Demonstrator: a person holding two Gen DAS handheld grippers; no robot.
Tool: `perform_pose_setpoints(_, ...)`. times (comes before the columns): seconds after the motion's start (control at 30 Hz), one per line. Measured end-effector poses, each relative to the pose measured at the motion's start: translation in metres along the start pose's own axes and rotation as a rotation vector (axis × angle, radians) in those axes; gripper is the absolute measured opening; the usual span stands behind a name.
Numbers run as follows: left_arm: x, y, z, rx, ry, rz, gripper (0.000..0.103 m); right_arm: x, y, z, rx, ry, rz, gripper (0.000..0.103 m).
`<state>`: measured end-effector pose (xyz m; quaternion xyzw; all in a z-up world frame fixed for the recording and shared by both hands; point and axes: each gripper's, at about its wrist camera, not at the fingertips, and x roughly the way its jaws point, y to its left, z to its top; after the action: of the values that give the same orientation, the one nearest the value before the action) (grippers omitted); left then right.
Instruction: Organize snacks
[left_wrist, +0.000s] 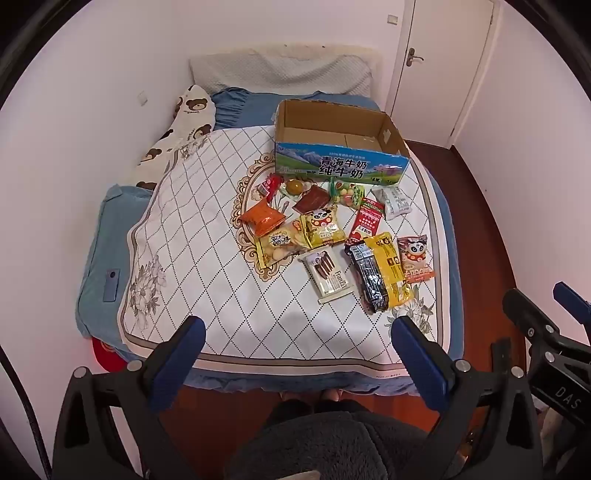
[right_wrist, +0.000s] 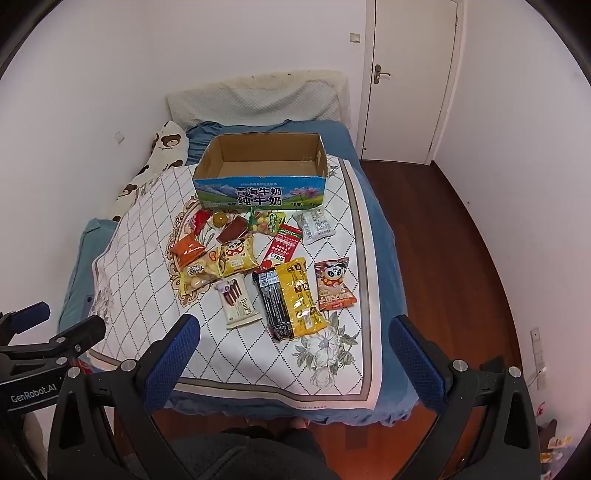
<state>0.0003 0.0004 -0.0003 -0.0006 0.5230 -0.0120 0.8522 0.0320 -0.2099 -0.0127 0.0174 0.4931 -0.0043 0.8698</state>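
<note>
Task barely begun, by look of it. Your left gripper (left_wrist: 297, 345) and right gripper (right_wrist: 295, 343): jaws fully spread, nothing held, both hanging over near edge of bed (left_wrist: 92, 258). Snacks (left_wrist: 332, 236) all lie loose on patterned cover ahead of both grippers. Cardboard box (left_wrist: 393, 134) just beyond them, empty. Everything left: you pick each packet, put it in box.
</note>
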Motion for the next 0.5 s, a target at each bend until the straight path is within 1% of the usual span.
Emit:
perform_pose_setpoints(0.2,0.001,0.002,0.003,0.005,0.001,0.003,0.103,0.000,0.000,0.000,-0.009,-0.002,0.007,0.103)
perform_pose_setpoints(0.27,0.003,0.003,0.006,0.008,0.002,0.006,0.103,-0.003,0.005,-0.004,0.003,-0.014,-0.008,0.103)
perform_pose_setpoints(0.3,-0.002,-0.001,0.005,0.002,-0.013,0.008,0.103,-0.003,0.004,-0.004,0.003,-0.014,-0.008,0.103)
perform_pose_setpoints(0.43,-0.005,-0.002,0.012,0.005,-0.010,0.009,0.103,0.001,0.004,0.000,0.004,-0.011,-0.004,0.103)
perform_pose_setpoints(0.5,-0.006,-0.004,0.011,0.005,-0.013,0.007,0.103,-0.002,0.003,-0.001,0.003,-0.018,-0.010,0.103)
